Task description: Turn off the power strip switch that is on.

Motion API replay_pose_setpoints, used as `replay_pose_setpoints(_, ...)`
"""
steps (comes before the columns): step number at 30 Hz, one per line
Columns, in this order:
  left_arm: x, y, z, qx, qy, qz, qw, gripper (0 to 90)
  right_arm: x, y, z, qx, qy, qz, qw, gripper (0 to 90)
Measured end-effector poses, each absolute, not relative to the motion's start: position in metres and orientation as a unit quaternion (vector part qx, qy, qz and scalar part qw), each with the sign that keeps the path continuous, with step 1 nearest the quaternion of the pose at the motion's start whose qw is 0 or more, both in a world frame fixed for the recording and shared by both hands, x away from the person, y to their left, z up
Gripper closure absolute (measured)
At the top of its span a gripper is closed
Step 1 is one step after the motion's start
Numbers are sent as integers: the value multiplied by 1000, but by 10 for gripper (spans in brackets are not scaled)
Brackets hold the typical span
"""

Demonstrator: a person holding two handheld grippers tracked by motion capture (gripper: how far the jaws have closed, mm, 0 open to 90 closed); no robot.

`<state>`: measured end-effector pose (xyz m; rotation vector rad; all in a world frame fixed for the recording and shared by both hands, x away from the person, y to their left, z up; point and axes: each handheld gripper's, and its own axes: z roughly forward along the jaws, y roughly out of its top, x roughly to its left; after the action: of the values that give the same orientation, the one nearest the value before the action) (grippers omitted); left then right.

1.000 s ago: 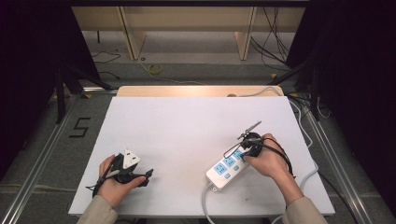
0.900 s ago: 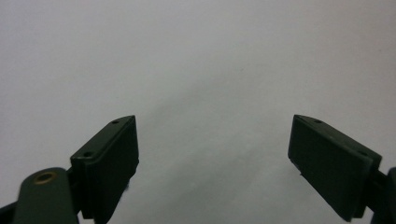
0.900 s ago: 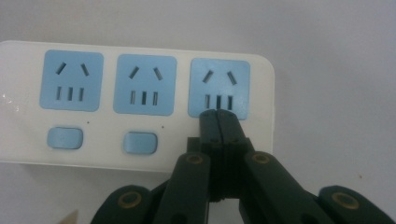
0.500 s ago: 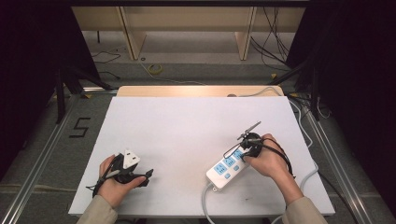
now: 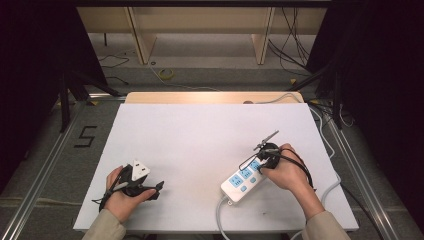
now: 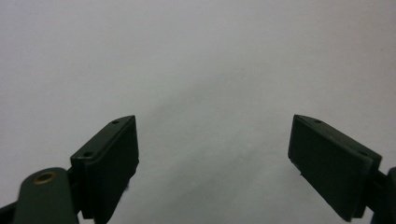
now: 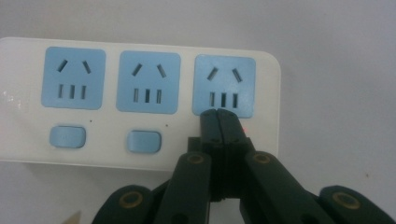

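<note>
A white power strip (image 5: 242,178) with three blue sockets lies on the white table (image 5: 210,135) at the front right. My right gripper (image 5: 260,162) is over its far end. In the right gripper view the power strip (image 7: 147,81) spans the frame, and my right gripper (image 7: 218,112) is shut, its tips resting on the strip just below the rightmost socket (image 7: 224,85). Two blue buttons (image 7: 144,141) sit under the other sockets, and a small red light (image 7: 245,129) shows beside the tips. At the front left, my left gripper (image 5: 156,188) stands open over bare table, nothing between its jaws (image 6: 212,122).
The strip's white cable (image 5: 219,220) runs off the table's front edge. A second white cable (image 5: 327,150) trails along the right edge. Beyond the table's far edge are wooden shelf legs (image 5: 142,40) and loose cables on the floor.
</note>
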<state>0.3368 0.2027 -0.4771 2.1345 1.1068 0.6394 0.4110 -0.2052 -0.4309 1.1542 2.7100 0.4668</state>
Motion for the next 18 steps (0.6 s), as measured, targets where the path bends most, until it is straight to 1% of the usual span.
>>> replay_pose_setpoints(18, 336, 202, -477, 812, 422, 243, 321, 159, 410, -204, -431, 392, 903, 154, 82, 900)
